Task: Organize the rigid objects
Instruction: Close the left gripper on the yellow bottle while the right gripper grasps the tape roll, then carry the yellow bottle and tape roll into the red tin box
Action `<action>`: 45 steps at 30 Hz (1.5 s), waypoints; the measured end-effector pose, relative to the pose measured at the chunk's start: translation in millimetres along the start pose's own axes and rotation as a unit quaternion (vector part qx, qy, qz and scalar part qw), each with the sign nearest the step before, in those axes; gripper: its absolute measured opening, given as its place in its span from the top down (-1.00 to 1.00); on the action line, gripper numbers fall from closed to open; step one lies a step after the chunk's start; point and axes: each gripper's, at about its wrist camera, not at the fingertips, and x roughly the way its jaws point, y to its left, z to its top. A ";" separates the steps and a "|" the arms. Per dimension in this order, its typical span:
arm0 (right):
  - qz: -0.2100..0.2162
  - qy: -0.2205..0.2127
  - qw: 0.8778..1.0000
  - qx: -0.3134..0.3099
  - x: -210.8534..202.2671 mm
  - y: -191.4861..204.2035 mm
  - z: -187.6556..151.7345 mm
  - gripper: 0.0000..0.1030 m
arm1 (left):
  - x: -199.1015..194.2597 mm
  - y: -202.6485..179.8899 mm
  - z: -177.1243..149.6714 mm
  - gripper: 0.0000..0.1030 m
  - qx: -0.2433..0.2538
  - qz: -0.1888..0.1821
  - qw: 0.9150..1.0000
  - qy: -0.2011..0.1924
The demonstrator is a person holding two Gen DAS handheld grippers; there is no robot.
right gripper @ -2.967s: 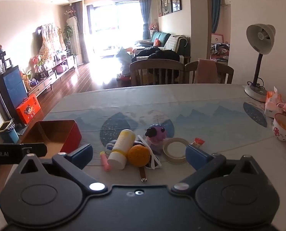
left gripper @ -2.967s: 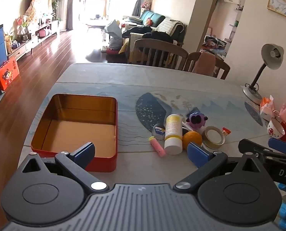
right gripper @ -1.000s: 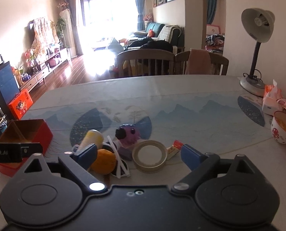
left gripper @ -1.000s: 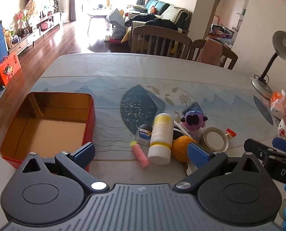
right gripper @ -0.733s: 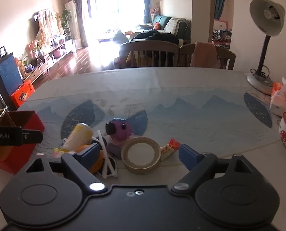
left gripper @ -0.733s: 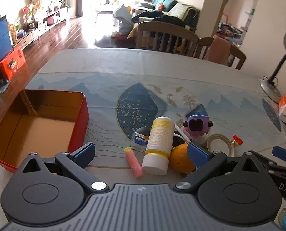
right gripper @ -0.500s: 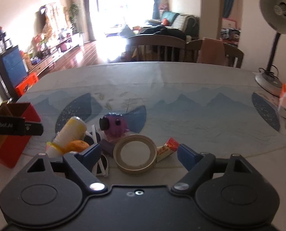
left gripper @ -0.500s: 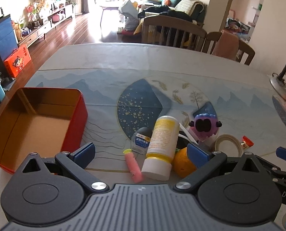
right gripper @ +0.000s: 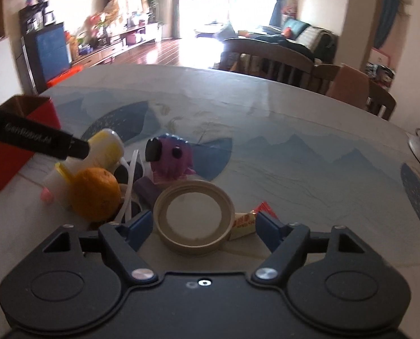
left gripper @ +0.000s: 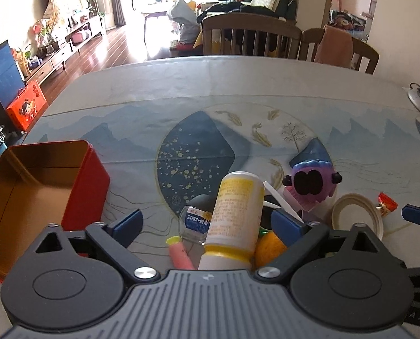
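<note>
light: bright daylight, far windows blown out | floor glare | right wrist view motion-blurred | fisheye bending, dark corners

Left: open red metal tin [left gripper: 77, 180]
Centre: white plastic bottle [left gripper: 232, 214] lying down
Right: beige tape ring [left gripper: 356, 217]

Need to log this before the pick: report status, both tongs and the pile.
Left tongs closing around white bottle, not gripping. Right tongs closing around tape roll. Orange crowds both. Red tin empty.
</note>
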 end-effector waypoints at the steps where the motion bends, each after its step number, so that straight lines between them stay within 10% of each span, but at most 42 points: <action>1: 0.003 0.000 1.000 -0.009 2.8 0.7 0.1 -0.53 | 2.9 -0.1 1.0 -0.80 0.000 0.001 1.000 0.003; 15: 0.040 0.010 0.996 -0.073 37.1 1.3 5.8 -0.53 | 33.6 -9.5 6.6 -0.69 0.023 -0.006 0.999 0.032; 27: 0.049 0.022 0.996 -0.065 47.1 -0.5 6.7 -0.48 | 38.9 -15.5 8.4 0.13 0.035 -0.029 0.998 0.045; 45: 0.042 0.010 0.997 -0.063 13.3 3.8 16.4 -0.47 | 20.3 -2.5 5.5 0.15 0.013 -0.024 0.999 0.046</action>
